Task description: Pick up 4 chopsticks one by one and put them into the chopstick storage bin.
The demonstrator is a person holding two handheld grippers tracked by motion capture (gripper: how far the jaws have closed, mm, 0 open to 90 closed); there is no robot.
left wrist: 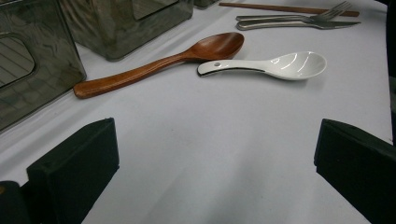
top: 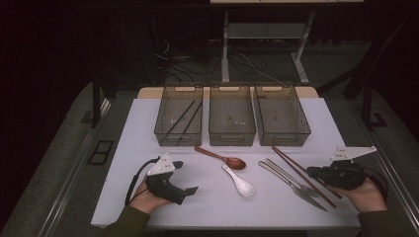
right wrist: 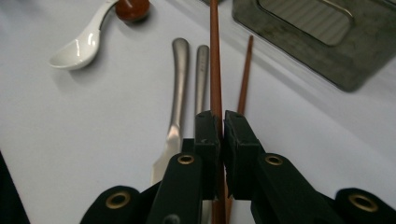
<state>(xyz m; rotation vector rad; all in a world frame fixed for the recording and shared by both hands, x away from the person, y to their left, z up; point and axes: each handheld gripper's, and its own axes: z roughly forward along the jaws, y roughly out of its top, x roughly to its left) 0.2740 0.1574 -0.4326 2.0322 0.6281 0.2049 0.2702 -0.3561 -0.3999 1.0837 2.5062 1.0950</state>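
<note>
My right gripper (right wrist: 222, 122) is shut on a brown chopstick (right wrist: 215, 56), whose far end points toward the bins. A second chopstick (right wrist: 245, 74) lies on the table just right of it. In the high view the right gripper (top: 312, 172) sits at the table's right, over the chopstick pair (top: 291, 165). My left gripper (top: 184, 177) rests at the left front, open with nothing between its jaws (left wrist: 215, 140). Ahead of it lie a wooden spoon (left wrist: 159, 63) and a white ceramic spoon (left wrist: 280, 65).
Three clear bins stand in a row at the back: left (top: 179, 138), middle (top: 232, 139), right (top: 284, 139). The left bin holds dark chopsticks (top: 183, 118). A metal knife and fork (top: 291, 182) lie beside the chopsticks.
</note>
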